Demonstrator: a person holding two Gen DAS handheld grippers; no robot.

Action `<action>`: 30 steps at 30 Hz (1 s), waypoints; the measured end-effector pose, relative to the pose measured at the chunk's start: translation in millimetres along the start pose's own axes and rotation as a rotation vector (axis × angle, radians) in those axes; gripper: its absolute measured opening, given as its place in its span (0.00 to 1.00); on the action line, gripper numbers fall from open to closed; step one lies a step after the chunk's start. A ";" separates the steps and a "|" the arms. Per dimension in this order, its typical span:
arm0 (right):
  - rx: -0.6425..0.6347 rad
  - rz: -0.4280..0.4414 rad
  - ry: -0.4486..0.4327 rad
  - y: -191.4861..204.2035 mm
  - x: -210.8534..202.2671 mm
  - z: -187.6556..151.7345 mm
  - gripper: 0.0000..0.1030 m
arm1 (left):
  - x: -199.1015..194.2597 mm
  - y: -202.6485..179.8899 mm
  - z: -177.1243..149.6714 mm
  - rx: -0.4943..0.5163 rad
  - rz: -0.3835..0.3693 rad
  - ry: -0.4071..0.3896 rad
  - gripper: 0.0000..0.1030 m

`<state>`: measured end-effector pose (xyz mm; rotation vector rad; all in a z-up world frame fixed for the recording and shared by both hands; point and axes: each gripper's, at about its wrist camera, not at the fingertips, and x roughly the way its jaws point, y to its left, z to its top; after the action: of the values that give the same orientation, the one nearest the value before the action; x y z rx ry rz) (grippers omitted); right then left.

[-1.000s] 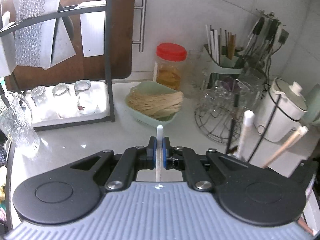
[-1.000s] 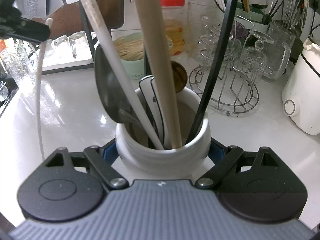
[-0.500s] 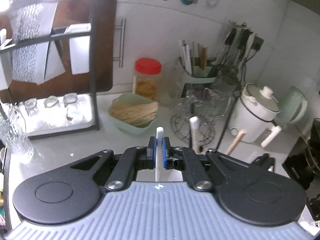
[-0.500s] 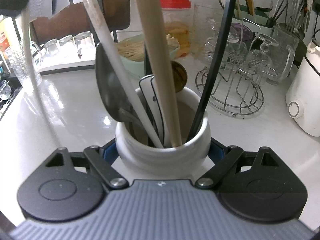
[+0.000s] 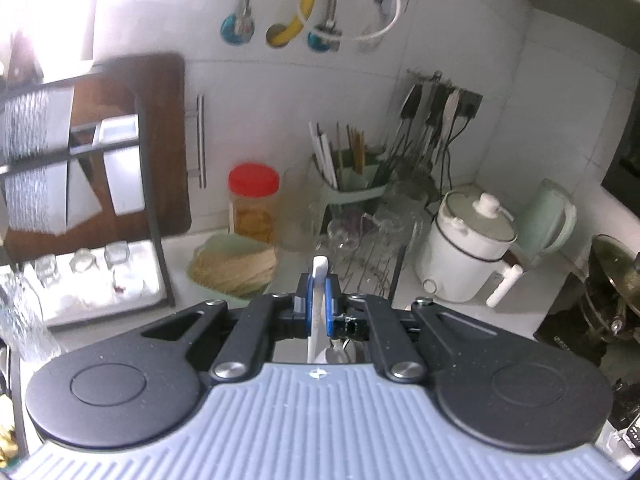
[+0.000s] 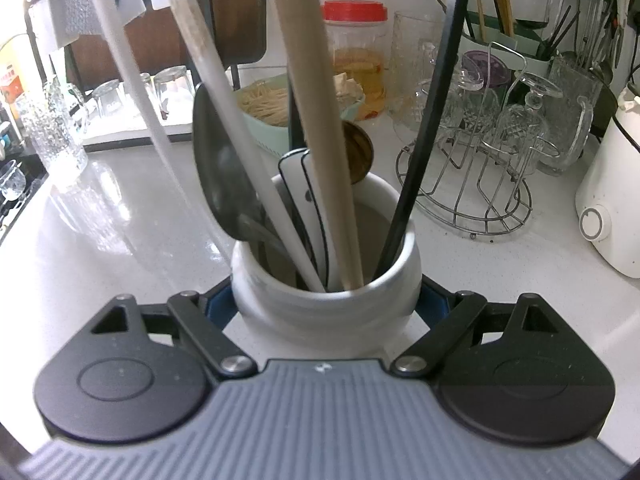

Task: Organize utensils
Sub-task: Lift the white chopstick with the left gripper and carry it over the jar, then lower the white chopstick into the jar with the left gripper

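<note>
My left gripper is shut on the white handle of a utensil, held high above the counter; the handle's tip sticks up between the blue pads and its lower end is hidden under the gripper. In the right wrist view that utensil shows as a long blurred white handle left of the crock. My right gripper is shut on a white ceramic utensil crock standing on the white counter. The crock holds a wooden handle, a white handle, a black handle, a dark spoon and a white spatula.
A green basket of noodles, a red-lidded jar and a wire rack of glasses stand behind the crock. A white cooker is at the right. A black dish rack with glasses is at the left.
My left gripper has risen with the white utensil, so the counter looks farther below. The white handle moved rightward, closer to the crock, in the right wrist view. The right gripper holds still.
</note>
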<state>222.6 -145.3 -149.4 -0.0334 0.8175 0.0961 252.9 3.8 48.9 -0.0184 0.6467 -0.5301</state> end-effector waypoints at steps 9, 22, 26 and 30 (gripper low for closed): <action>-0.001 0.000 -0.002 0.2 -1.2 -0.3 0.88 | -30.8 -15.7 35.5 0.058 -0.027 -0.058 0.07; 0.003 0.002 -0.012 -0.3 -2.0 -1.6 0.88 | -41.9 -40.9 62.2 0.104 -0.073 -0.109 0.07; 0.003 0.005 -0.016 -0.5 -2.5 -2.7 0.88 | -31.4 -45.0 62.0 0.099 -0.101 -0.110 0.07; 0.002 0.005 -0.021 -0.5 -2.9 -3.3 0.88 | -14.2 -46.6 56.6 0.097 -0.095 -0.096 0.07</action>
<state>218.3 -146.3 -149.5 -0.0285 0.7968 0.1007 254.5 -38.0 110.7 0.0166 0.5274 -0.6474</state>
